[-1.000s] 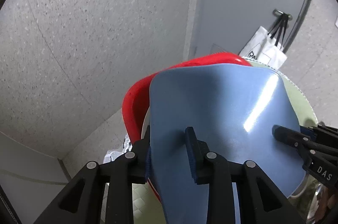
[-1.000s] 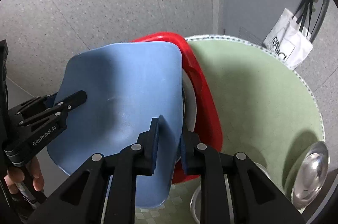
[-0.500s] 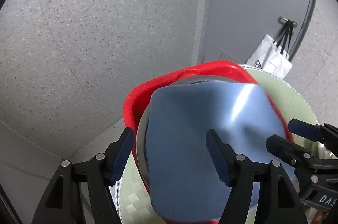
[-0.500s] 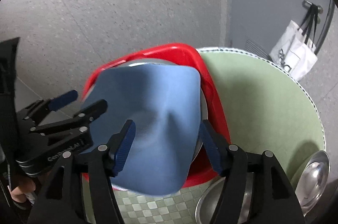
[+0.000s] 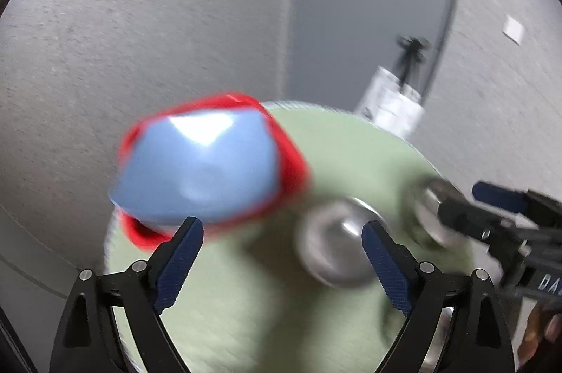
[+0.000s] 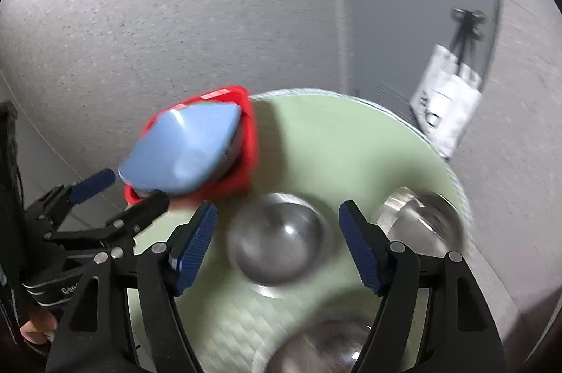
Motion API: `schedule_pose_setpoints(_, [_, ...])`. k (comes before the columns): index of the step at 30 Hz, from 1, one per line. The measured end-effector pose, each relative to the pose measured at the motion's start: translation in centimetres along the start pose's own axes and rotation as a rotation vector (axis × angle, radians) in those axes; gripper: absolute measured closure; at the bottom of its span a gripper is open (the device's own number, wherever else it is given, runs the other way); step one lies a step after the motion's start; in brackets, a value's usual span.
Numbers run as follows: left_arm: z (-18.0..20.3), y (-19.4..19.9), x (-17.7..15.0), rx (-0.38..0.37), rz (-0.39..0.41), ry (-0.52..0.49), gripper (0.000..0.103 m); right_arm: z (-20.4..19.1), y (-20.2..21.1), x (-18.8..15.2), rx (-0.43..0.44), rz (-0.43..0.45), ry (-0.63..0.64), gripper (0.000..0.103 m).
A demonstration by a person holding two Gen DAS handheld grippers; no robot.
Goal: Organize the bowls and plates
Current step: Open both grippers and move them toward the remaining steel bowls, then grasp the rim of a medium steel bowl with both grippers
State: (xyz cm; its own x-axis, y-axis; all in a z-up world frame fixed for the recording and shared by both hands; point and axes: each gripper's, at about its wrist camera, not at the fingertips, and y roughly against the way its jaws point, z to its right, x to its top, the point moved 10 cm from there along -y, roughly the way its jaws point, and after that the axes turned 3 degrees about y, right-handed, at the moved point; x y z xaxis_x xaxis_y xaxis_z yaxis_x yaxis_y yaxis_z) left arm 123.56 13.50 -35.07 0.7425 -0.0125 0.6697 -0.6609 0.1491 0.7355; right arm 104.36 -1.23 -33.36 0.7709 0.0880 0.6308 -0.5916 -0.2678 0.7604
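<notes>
A blue plate (image 5: pixel 200 169) lies upside down on top of a red square plate (image 5: pixel 288 162) at the far left of a round green table (image 5: pixel 351 148). It also shows in the right wrist view (image 6: pixel 186 148) over the red plate (image 6: pixel 246 148). An upside-down steel bowl (image 6: pixel 277 246) sits between the open fingers of my right gripper (image 6: pixel 277 246). Another steel bowl (image 6: pixel 421 218) lies to its right. My left gripper (image 5: pixel 281 260) is open and empty, pulled back from the blue plate. Both views are blurred.
A third steel dish (image 6: pixel 316 348) shows at the near table edge in the right wrist view. A white bag (image 6: pixel 446 105) hangs on the grey wall behind the table. Speckled floor lies to the left.
Both grippers have let go of the blue plate, which now rests on the red plate. Both have opened wide and pulled back toward the near right, bringing the steel bowls into view.
</notes>
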Motion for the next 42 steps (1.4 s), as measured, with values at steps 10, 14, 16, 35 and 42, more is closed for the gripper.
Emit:
schedule_pose_setpoints(10, [7.7,-1.1,-10.3,0.016,-0.167,-0.052,0.014,8.5,2.0,-10.8,-0.020,-0.115,-0.093,0.029])
schedule_pose_setpoints(14, [8.5,-1.9,-11.7,0.029,-0.211,-0.020,0.015,9.3,0.6,-13.6,0.017,-0.168,-0.124,0.029])
schedule_pose_setpoints(16, [8.4,-2.3,-12.1,0.032,-0.225,-0.011,0.015,9.1,0.0,-14.4,0.033,-0.188,-0.124,0.029])
schedule_pose_setpoints(35, [9.3,-3.8,-9.7,-0.075,-0.242,-0.069,0.028,10.9,-1.4,-13.4,0.094,-0.176,-0.249,0.040])
schedule_pose_setpoints(42, [12.5,-4.8,-2.3,-0.151,-0.157,-0.121,0.021,13.9,-0.6,-8.8,0.048,-0.065,-0.340,0.039])
